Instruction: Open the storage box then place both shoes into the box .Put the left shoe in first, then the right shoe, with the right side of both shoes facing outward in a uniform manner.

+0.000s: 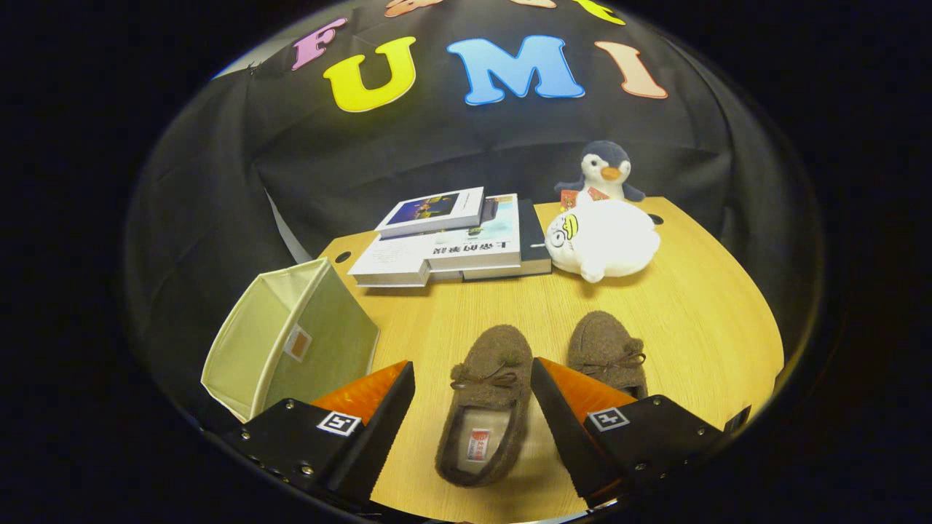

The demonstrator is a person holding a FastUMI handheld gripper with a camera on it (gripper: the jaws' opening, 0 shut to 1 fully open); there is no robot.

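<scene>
Tool (pixel 472 378) fingers spread astride left shoe (pixel 484 405), box (pixel 291 340) beside

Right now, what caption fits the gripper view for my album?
Open gripper straddles the left shoe; right shoe beside it, storage box waiting nearby.

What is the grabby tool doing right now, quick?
Tool: open, holding nothing; its fingers straddle the left shoe on the table without touching it.

Gripper (pixel 472 378) jaws spread around left shoe (pixel 484 404), right shoe (pixel 606 353) beside, storage box (pixel 291 338) open, books (pixel 455 240) beyond
</scene>
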